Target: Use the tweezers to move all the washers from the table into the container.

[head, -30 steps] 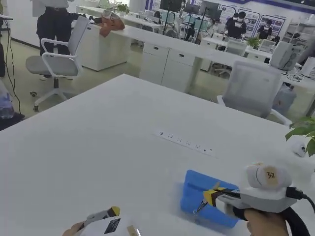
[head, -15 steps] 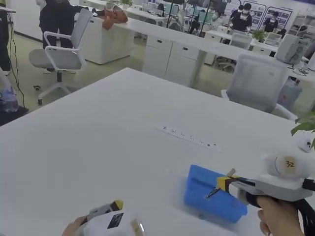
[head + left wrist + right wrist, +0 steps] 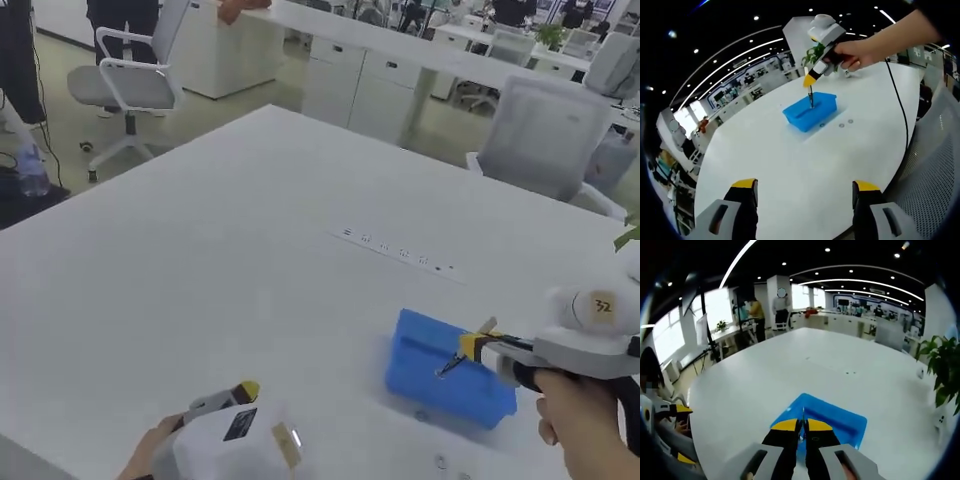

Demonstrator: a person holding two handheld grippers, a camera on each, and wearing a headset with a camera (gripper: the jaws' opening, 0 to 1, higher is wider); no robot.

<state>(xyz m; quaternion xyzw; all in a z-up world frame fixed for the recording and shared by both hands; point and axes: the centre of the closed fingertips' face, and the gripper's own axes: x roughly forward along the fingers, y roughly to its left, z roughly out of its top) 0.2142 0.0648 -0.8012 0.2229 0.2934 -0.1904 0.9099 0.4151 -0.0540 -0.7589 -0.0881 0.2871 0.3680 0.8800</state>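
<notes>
The blue container (image 3: 452, 385) sits on the white table near its front right. My right gripper (image 3: 472, 348) is shut on thin metal tweezers (image 3: 447, 366), whose tips point down into the container. In the right gripper view the jaws (image 3: 802, 425) are closed on the tweezers (image 3: 803, 415) above the container (image 3: 832, 421). The left gripper view shows the container (image 3: 802, 116), the right gripper (image 3: 810, 80) over it, and two small washers (image 3: 841, 125) on the table just beside it. My left gripper (image 3: 805, 187) is open and empty, low at the front left (image 3: 228, 400).
A row of flush sockets (image 3: 398, 251) lies in the table (image 3: 200, 260) behind the container. A grey chair (image 3: 545, 140) stands at the far edge, and a plant (image 3: 940, 365) is off to the right. Desks and people fill the room beyond.
The head camera has tilted down and the whole picture has shifted. The right gripper still holds the tweezers over the blue container. The left gripper stays low at the front left.
</notes>
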